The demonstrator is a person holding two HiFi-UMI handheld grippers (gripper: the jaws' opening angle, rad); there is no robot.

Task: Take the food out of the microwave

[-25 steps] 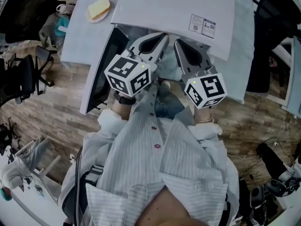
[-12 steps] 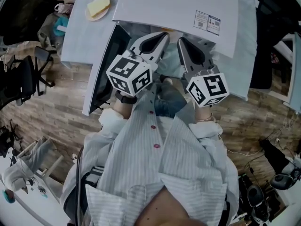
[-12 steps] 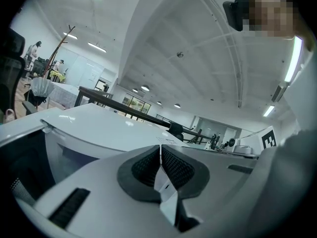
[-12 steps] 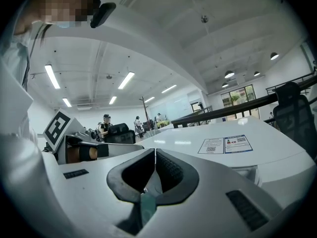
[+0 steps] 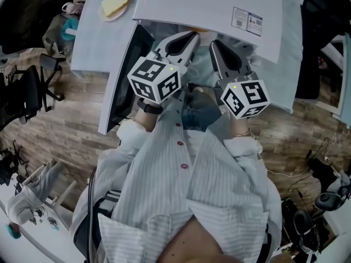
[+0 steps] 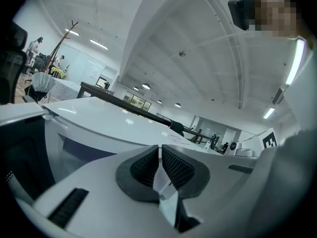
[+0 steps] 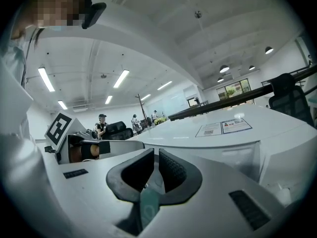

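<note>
While you are holding both hands close together at the mouth of the microwave [image 5: 208, 4], your left gripper [image 6: 159, 158] is sitting clenched, ribbed pads pressed together with nothing I can make out between them. Your right gripper [image 7: 155, 166] is doing the same, with only a teal sliver showing through the slot under its pads. Both are pointing into the opening just under the microwave's top edge, and that top is hiding the inside from your head view. I cannot see any food in there; a pale green patch [image 5: 202, 70] between the two grippers may be a dish, but I cannot tell. The door [image 5: 123, 78] is standing open just beside your left wrist. Beyond it on the tabletop [image 5: 93, 37], a plate [image 5: 105, 17] is carrying a yellow piece of food [image 5: 115, 4], well apart from the opening. From here the likely trouble is going in with the jaws shut, since you would be shoving the dish deeper or tipping it instead of taking it. You are also working blind under that top edge, so a gripper could be knocking the frame. The grippers are running near each other and could be clashing. A swing of your left arm could be bumping the door.
</note>
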